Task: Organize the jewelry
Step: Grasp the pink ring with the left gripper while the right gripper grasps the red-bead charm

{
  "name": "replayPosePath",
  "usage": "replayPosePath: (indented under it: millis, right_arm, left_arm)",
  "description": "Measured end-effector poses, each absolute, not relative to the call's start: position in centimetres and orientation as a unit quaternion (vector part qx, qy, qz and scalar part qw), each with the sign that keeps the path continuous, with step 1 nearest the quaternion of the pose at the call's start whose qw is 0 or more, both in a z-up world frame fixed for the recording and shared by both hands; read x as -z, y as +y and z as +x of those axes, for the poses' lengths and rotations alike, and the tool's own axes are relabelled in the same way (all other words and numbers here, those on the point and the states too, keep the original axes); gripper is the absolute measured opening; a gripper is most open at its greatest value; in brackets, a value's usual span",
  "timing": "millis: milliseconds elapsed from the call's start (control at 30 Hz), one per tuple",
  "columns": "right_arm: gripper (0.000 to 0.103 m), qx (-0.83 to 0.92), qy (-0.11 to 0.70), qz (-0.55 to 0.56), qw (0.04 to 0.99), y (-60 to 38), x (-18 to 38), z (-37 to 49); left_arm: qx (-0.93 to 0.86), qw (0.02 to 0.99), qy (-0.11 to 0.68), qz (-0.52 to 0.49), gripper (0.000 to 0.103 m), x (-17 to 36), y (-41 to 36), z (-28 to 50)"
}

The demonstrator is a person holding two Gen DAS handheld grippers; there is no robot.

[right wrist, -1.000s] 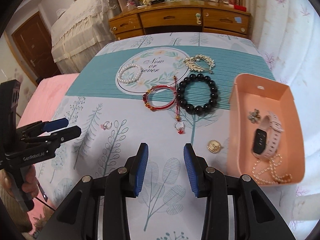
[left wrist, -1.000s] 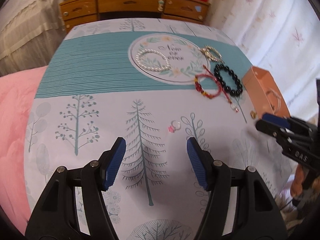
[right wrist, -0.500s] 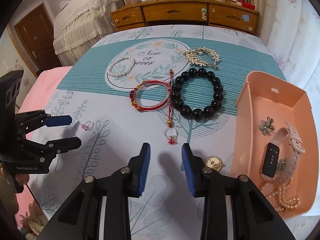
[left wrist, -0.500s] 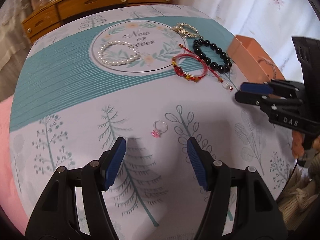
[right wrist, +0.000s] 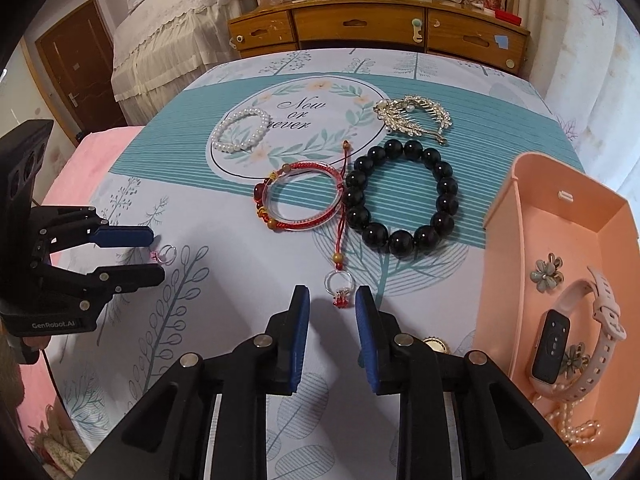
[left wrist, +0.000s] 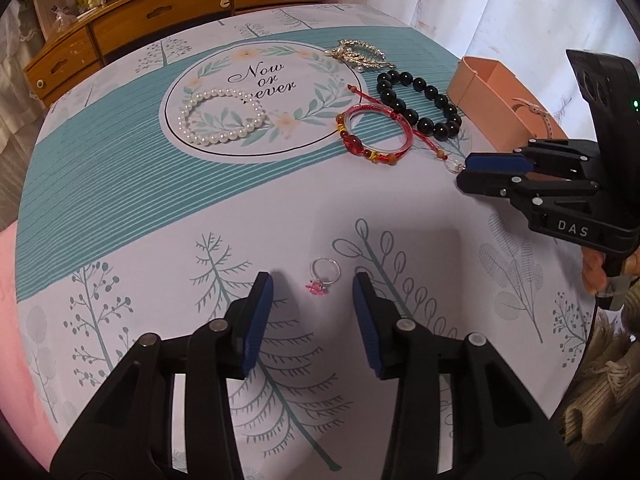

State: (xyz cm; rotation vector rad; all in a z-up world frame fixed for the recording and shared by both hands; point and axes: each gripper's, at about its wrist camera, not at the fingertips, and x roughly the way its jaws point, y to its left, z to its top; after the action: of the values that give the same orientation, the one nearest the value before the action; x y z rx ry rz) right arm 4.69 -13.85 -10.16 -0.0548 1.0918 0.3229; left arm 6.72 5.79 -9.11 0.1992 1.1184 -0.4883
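My left gripper is open, its fingers on either side of a silver ring with a pink stone on the tablecloth. My right gripper is open around a silver ring with a red stone. A red bracelet, a black bead bracelet, a pearl bracelet and a gold hair comb lie beyond. A peach tray at the right holds a pink watch, flower pieces and pearls.
A gold coin pendant lies beside my right finger near the tray. A wooden dresser stands behind the table. A pink cover lies at the left edge.
Both grippers have moved forward and down. Each now has a ring between its open fingers. No jewelry has shifted.
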Motion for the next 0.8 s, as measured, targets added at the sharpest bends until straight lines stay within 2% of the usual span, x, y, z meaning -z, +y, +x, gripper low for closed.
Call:
replayPosePath:
  millis: [200, 400, 533, 700, 800]
  right_arm:
    - [0.015, -0.153, 0.512, -0.035, 0.844, -13.94, 10.18, 4.50]
    - [0.013, -0.153, 0.509, -0.038, 0.846, -13.95, 10.16, 4.37]
    - [0.009, -0.149, 0.509, -0.039, 0.847, -14.02, 10.09, 4.37]
    - [0.008, -0.149, 0.508, -0.037, 0.847, -14.14, 10.10, 4.39]
    - [0.008, -0.146, 0.507, -0.035, 0.849, -14.17, 10.08, 4.37]
  left_arm:
    - [0.237, 0.814, 0.519, 0.111, 0.032, 9.12, 5.68, 6.68]
    - [0.237, 0.814, 0.514, 0.126, 0.025, 9.11, 5.59, 6.64]
    - [0.238, 0.815, 0.515, 0.118, 0.015, 9.10, 5.90, 6.76]
    - [0.235, 0.815, 0.515, 0.120, 0.014, 9.07, 5.96, 6.70]
    - [0.237, 0.814, 0.516, 0.123, 0.008, 9.08, 5.70, 6.61]
